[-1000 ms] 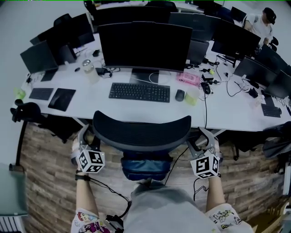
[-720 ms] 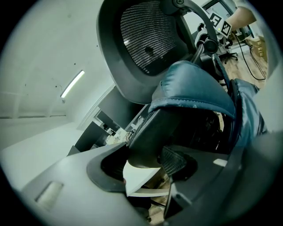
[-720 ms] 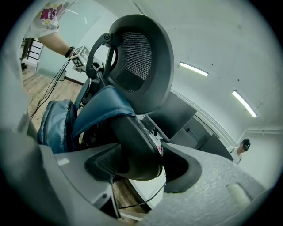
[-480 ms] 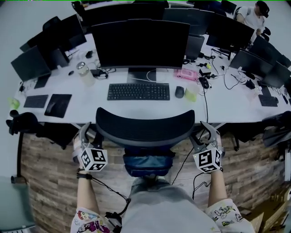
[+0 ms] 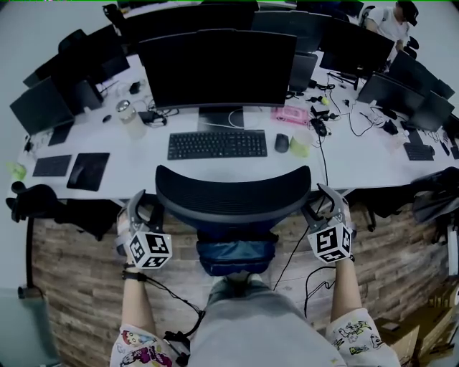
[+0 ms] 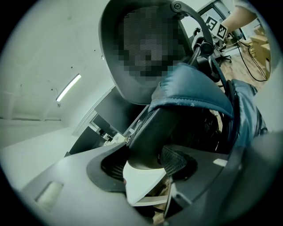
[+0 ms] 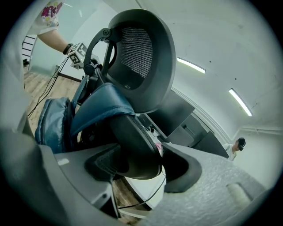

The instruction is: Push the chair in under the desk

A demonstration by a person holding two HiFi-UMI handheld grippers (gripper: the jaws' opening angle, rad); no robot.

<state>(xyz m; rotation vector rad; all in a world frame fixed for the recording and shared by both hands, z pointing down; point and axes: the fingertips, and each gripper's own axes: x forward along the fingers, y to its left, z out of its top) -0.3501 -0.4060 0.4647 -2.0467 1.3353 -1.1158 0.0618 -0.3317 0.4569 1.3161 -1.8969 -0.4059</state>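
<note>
A black mesh-backed office chair (image 5: 233, 197) stands against the front edge of the white desk (image 5: 143, 172), with a blue jacket (image 5: 235, 254) over its seat. My left gripper (image 5: 143, 209) is at the chair's left side and my right gripper (image 5: 323, 206) at its right. In the left gripper view the left gripper (image 6: 146, 164) is shut on a black padded armrest (image 6: 150, 130). In the right gripper view the right gripper (image 7: 141, 167) is shut on the other armrest (image 7: 132, 141). The headrest (image 7: 137, 57) rises above both.
A large monitor (image 5: 219, 68), keyboard (image 5: 217, 145), mouse (image 5: 282, 143), bottle (image 5: 129, 118) and pink box (image 5: 290, 115) sit on the desk. Cables (image 5: 287, 251) hang beside the chair's right side. Another dark chair (image 5: 36, 201) stands at the left. A person (image 5: 391, 18) sits far right.
The chair and both grippers have moved forward toward the desk. The top of its back now lies closer to the keyboard.
</note>
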